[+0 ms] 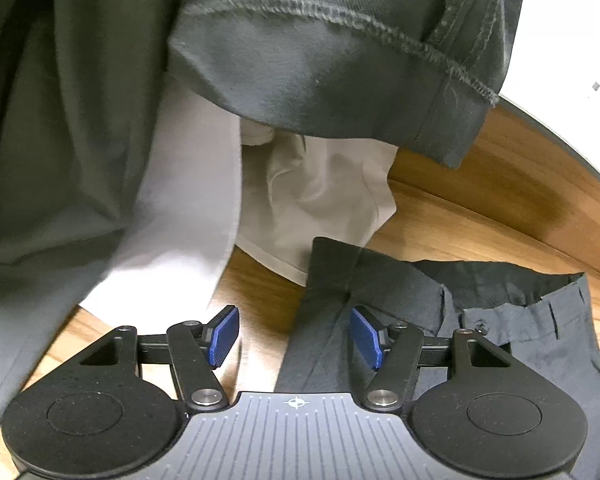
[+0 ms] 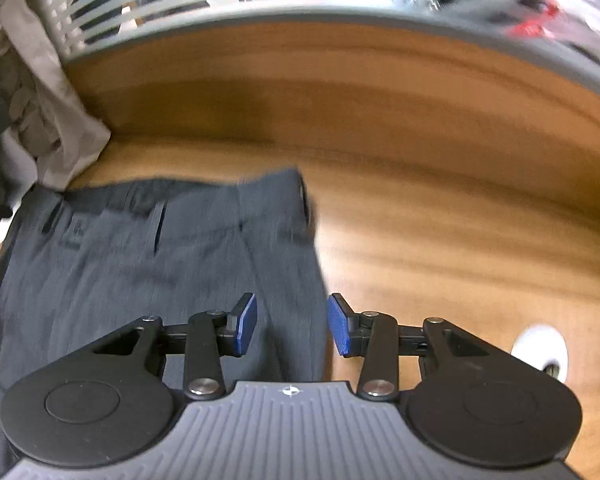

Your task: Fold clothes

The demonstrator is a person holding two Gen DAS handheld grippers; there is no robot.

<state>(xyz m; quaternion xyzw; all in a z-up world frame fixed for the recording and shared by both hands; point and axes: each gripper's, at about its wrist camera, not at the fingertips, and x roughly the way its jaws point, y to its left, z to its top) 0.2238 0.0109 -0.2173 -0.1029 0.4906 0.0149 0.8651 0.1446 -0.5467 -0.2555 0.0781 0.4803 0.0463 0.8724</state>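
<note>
Dark grey trousers lie flat on the wooden table, waistband toward the far side. They also show in the left wrist view. My right gripper is open and empty, low over the trousers' right edge. My left gripper is open and empty, above the trousers' left edge. A dark green-grey garment hangs over the pile at the top of the left wrist view.
A crumpled white garment and a pale grey one lie in the pile beyond the trousers. A slatted white laundry basket stands at the back left. A small white round object sits on the table at the right.
</note>
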